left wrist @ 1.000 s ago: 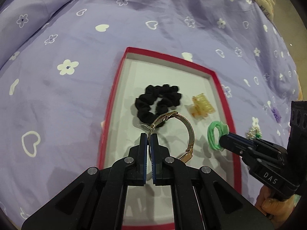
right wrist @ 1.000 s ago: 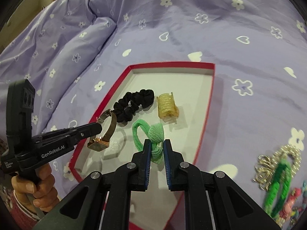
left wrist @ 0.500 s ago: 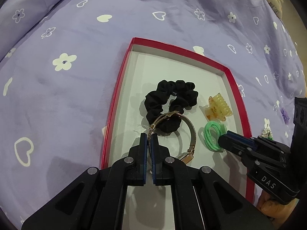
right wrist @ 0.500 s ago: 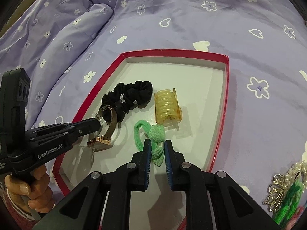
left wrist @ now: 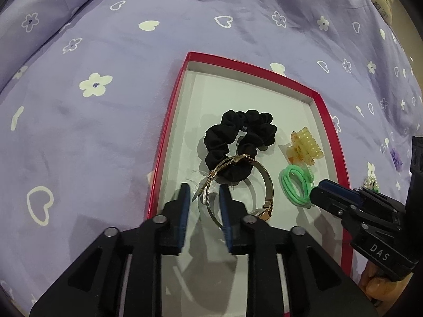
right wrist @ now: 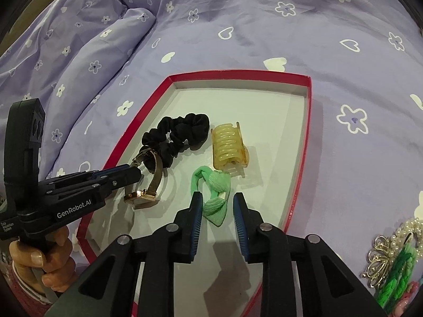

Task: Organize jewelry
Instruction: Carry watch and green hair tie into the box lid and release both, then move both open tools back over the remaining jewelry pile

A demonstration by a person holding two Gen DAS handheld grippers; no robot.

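Inside the red-rimmed tray, both grippers' jaws are opening. Left gripper straddles the gold mesh watch, pads clear; right gripper frames the green hair tie, near the black scrunchie.

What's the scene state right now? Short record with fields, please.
surface: purple bedspread
container: red tray
in tray: black scrunchie, yellow claw clip, watch, green hair tie
left tool: opening, watch band between pads, not pressed
right tool: opening, green hair tie between pads
outside tray: jewelry pile
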